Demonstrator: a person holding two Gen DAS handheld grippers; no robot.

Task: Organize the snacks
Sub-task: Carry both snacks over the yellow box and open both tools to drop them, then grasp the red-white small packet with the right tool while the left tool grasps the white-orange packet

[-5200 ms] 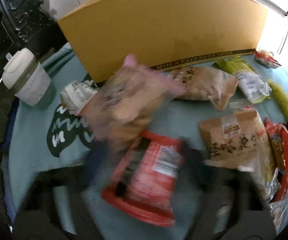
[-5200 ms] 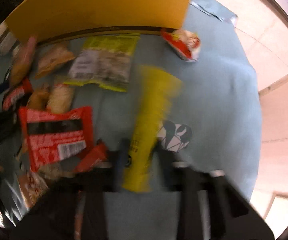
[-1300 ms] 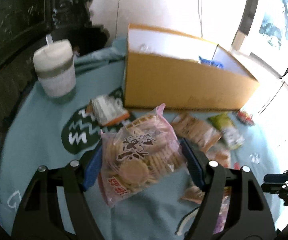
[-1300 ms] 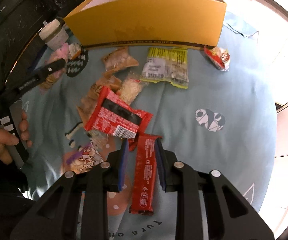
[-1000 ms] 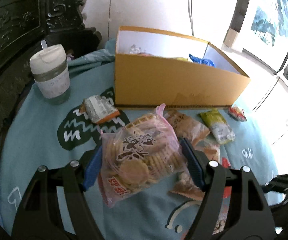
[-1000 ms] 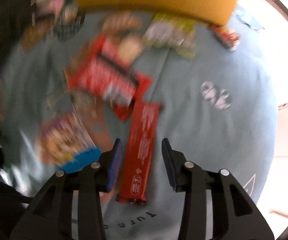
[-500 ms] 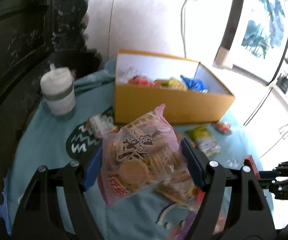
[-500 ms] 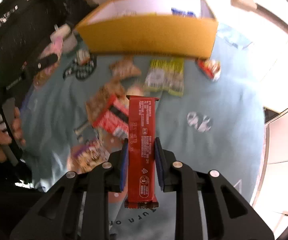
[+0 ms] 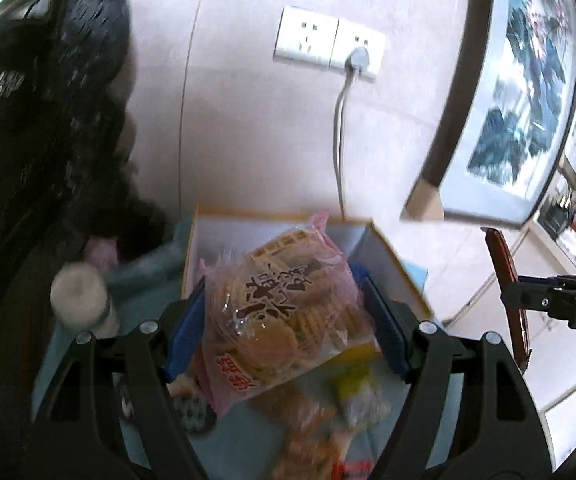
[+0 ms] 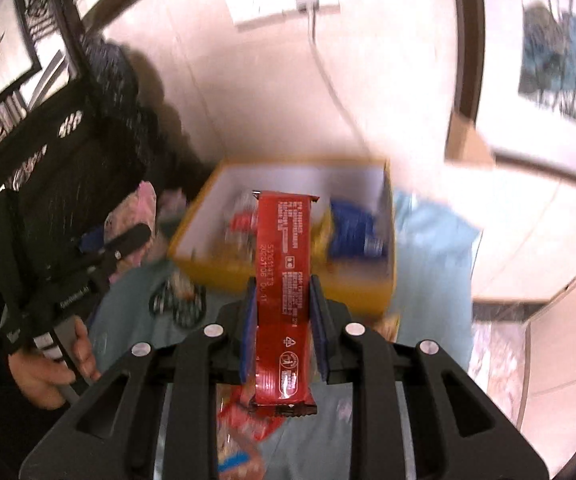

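Observation:
My left gripper (image 9: 283, 320) is shut on a pink bag of round crackers (image 9: 283, 312) and holds it high in front of the open yellow cardboard box (image 9: 392, 276). My right gripper (image 10: 281, 316) is shut on a long red snack bar (image 10: 283, 280), held upright above the table before the same box (image 10: 352, 284), which holds a blue packet (image 10: 354, 228) and other snacks. The left gripper also shows in the right wrist view (image 10: 99, 248), and the right gripper in the left wrist view (image 9: 548, 300).
A white lidded cup (image 9: 81, 300) stands left of the box on the light blue cloth (image 10: 432, 248). Loose snack packets (image 9: 312, 420) lie below my grippers. Dark carved furniture (image 9: 27, 120) is at the left; a wall with sockets (image 9: 328, 44) is behind.
Both grippers have risen and tilted up toward the wall, carrying the cracker bag and the red bar closer to the box.

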